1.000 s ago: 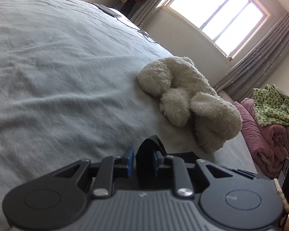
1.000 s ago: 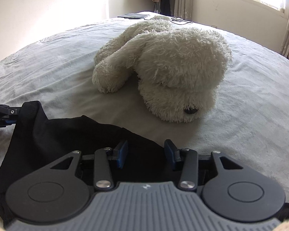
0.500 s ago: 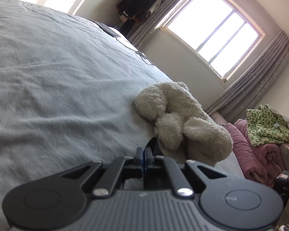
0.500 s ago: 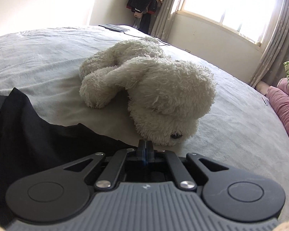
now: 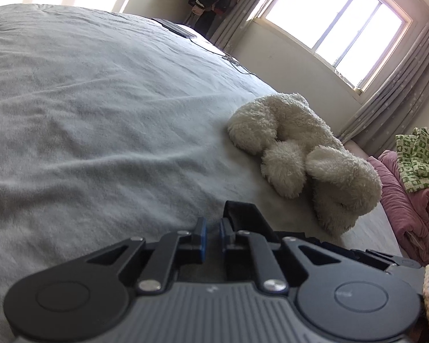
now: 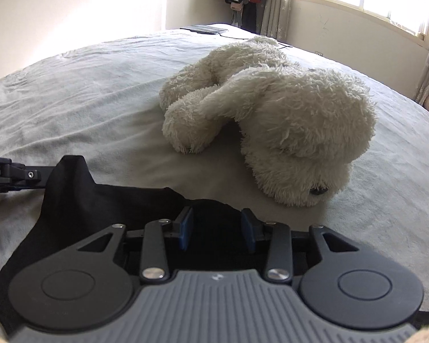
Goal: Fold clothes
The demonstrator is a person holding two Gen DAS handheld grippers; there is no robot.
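Note:
A black garment (image 6: 114, 208) lies crumpled on the grey bed sheet (image 6: 85, 100) right under my right gripper (image 6: 216, 228). That gripper's jaws are opening; the blue pads stand apart over the black cloth and do not press on it. My left gripper (image 5: 211, 235) has a narrow gap between its pads, with only sheet showing through. One raised corner of the garment (image 5: 243, 214) sticks up just right of its right finger. In the right wrist view the left gripper (image 6: 44, 177) reaches in from the left edge to that raised corner.
A white plush toy (image 6: 286, 114) lies on the bed just beyond the garment. A pink blanket (image 5: 409, 208) and a green patterned cloth (image 5: 420, 157) are piled past the bed's right edge. A flat dark device (image 5: 174, 27) with a cable lies at the far end.
Half a second ago both grippers were shut tight; now the pads of each stand apart, the right wider. The black corner sits beside the left fingers instead of between them.

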